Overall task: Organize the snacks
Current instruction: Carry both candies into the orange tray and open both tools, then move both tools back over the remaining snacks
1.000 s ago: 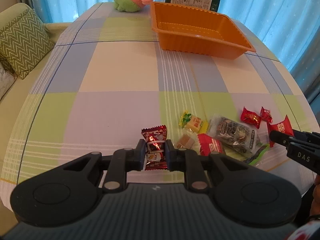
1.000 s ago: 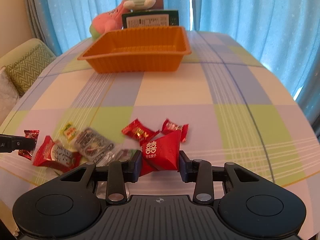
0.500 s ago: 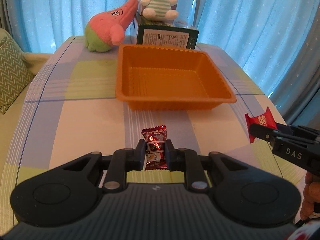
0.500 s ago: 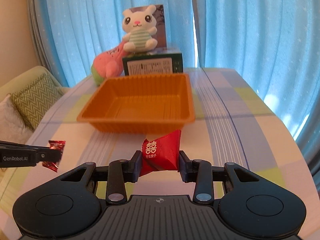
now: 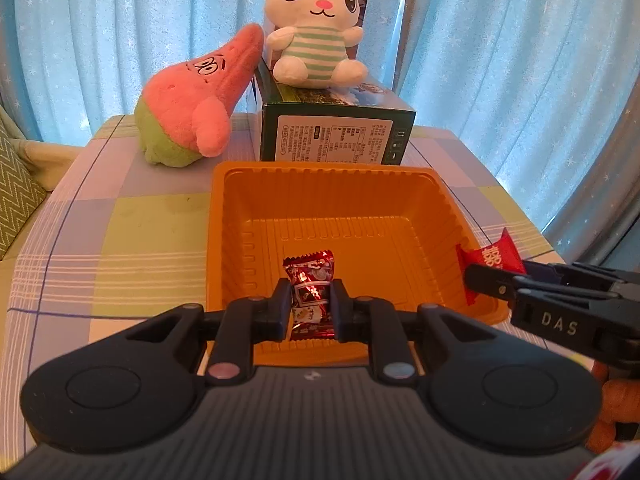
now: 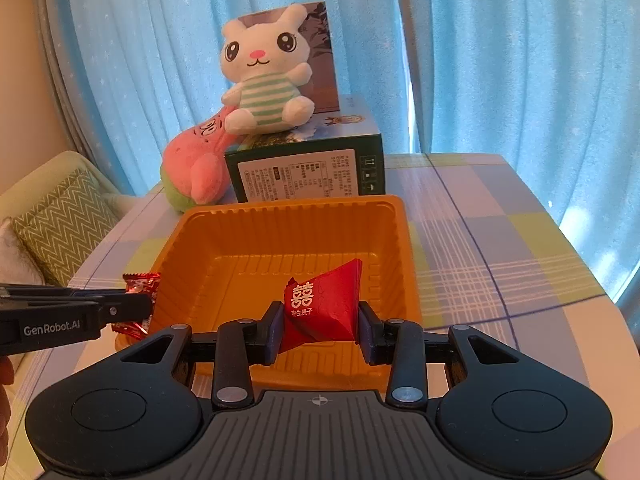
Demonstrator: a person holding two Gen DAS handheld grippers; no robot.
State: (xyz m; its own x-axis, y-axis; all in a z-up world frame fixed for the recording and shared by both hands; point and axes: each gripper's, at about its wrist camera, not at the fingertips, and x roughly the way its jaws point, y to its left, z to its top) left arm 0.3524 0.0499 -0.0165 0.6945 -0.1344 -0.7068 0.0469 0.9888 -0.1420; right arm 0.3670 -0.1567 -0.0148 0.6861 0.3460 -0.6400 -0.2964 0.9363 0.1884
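Left gripper [image 5: 310, 305]: clamped on a shiny red foil candy packet [image 5: 310, 280], over the tray.
Right gripper [image 6: 319, 327]: clamped on a red pyramid-shaped sweet pouch [image 6: 324, 306].
Orange ribbed plastic tray [image 5: 320, 172]: bare inside, nothing dropped in yet; both releases left.

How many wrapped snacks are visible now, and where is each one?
2. The dark red candy is held in the left gripper over the orange tray; the red pyramid candy is in the right gripper. Others may be out of view.

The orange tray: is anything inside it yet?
The orange tray shows only bare floor; the foil candy and red pyramid packet hang clamped above it. The near floor is hidden by the grippers.
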